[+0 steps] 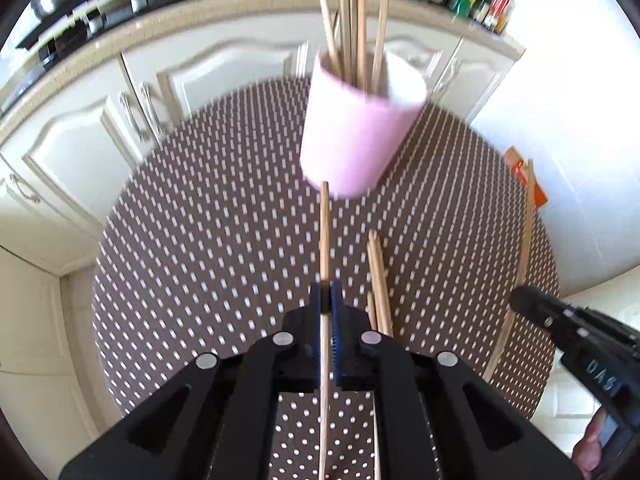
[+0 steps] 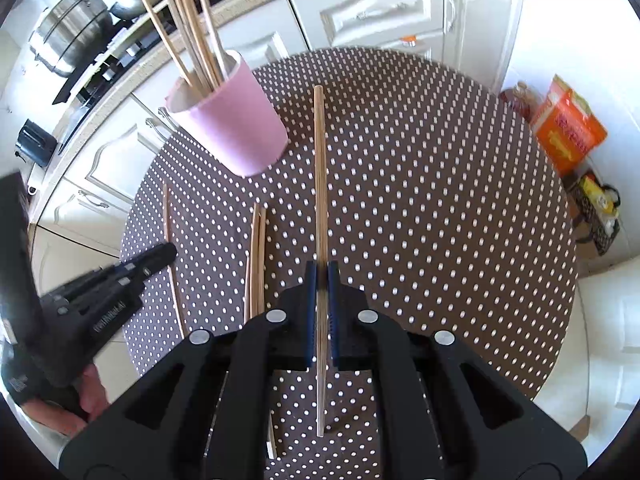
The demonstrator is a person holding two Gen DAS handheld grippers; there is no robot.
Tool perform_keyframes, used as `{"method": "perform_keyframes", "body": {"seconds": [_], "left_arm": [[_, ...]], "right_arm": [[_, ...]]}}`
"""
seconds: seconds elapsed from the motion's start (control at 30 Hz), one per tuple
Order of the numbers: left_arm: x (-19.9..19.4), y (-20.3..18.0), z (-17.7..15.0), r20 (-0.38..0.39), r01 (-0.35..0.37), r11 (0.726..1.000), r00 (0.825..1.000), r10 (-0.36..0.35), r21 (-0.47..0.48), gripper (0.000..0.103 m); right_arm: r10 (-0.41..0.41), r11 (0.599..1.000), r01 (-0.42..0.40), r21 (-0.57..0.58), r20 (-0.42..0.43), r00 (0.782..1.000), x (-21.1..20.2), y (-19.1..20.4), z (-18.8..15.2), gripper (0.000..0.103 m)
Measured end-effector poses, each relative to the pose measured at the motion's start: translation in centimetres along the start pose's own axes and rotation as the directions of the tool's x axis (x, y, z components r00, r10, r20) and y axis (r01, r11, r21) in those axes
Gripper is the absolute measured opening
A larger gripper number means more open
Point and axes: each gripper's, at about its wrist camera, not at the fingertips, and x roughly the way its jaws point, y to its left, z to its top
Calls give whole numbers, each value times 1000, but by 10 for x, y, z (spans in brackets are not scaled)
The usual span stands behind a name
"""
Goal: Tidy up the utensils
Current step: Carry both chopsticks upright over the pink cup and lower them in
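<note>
We hold the left tongs (image 1: 329,300) clamped on a single wooden chopstick (image 1: 325,240), which runs forward between the blue pads (image 1: 337,320) toward the pink cup (image 1: 356,128). The right tongs (image 2: 321,280) are likewise clamped on a second chopstick (image 2: 319,180), pointing out over the surface.

The work surface is a round counter (image 2: 440,200) covered with a brown cloth bearing a regular white dot pattern. The pink cup stands near its far edge and contains several chopsticks (image 2: 188,32) leaning at different angles. A small bundle of loose chopsticks (image 2: 257,256) lies flat on the cloth between the two tongs. One further stick (image 2: 171,248) lies on the cloth near the left tongs as seen from the right wrist.

Around the counter we see white cabinets with raised panel doors (image 1: 72,152) under a beige worktop (image 1: 224,8). A steel stockpot (image 2: 72,28) sits on a hob at upper left in the right wrist view. Bottles (image 1: 486,0) stand at the worktop's end. An orange carton (image 2: 568,128) and a dark basket (image 2: 600,212) rest on the pale floor beside the counter.
</note>
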Motion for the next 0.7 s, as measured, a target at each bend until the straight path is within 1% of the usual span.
{"method": "perform_keyframes", "body": {"seconds": [0.03,0.07,0.17,0.2,0.3,0.37,0.43,0.53,0.7], "left_arm": [[-6,1,3,17,2,1000,1000,-2,2,5],[-12,2,9,12,0,1000,1000,0,12,5],[-28,5,19,67,11,1000,998,-12,6,5],[-31,-1,19,78,13,1000,997,-13,2,5],[-40,-6,36,121,21,1000,992,-19,-14,5],[-47,-11,37,144,28,999,989,-25,-16,5],[-53,-21,36,166,26,1000,986,-24,-13,5],[-56,-18,38,190,16,1000,982,-12,-19,5],[-74,-17,55,233,18,1000,972,-12,-22,5]], "right_arm": [[-1,1000,1,-10,9,1000,-2,2,1,6],[-2,1000,2,-16,19,1000,-4,3,2,6],[10,1000,-9,-17,40,999,-10,7,6,6],[15,1000,-14,-16,51,999,-13,8,8,6],[14,1000,-12,-22,83,996,-22,8,14,6],[18,1000,-16,-22,103,994,-27,9,18,6],[18,1000,-15,-25,131,991,-34,10,23,6],[19,999,-13,-39,170,985,-43,14,33,6],[35,999,-26,-43,229,973,-59,18,55,6]]}}
